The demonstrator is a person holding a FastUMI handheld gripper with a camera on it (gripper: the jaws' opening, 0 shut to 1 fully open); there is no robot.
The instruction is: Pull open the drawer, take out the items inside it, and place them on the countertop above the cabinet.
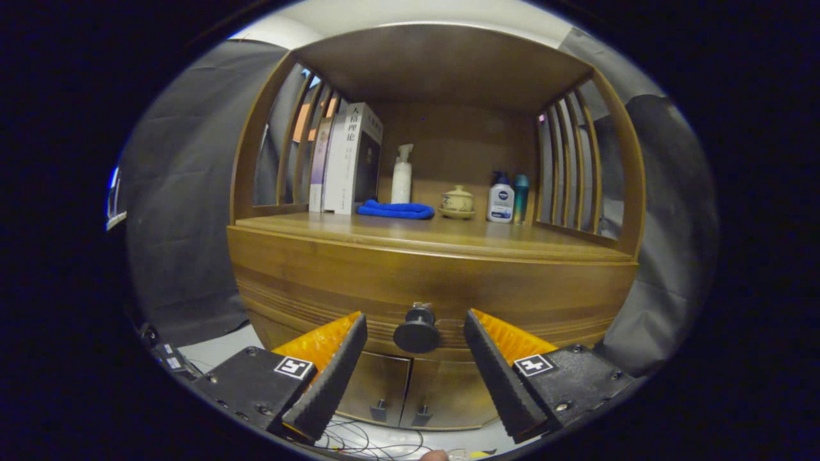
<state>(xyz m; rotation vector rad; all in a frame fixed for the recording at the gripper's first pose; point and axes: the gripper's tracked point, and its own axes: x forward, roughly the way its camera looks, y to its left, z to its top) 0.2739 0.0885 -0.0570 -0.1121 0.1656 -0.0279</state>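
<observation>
While the drawer (435, 288) sits closed in the front of the wooden cabinet (615, 192), its dark round knob (417, 333) stands between the two fingers of the gripper (415, 330), which is spread wide and grasping nothing. Each finger (333, 371) is apart from the knob, one on either side, with orange behind the black ribbed pads. What the drawer holds is hidden behind its front.

Above the drawer runs the countertop (448, 237), bare along its front. At its back, from the left, stand several books (349, 160), then a folded blue cloth (396, 209) lying flat, a white pump bottle (401, 176) upright behind it, a small lidded ceramic pot (457, 201) on a saucer, a white lotion bottle (500, 200), and what looks like a teal tube (520, 198) just beside it. Below the drawer are two small cabinet doors (403, 390) with little handles, both closed. Thin cables (359, 442) lie on the pale floor beneath.
</observation>
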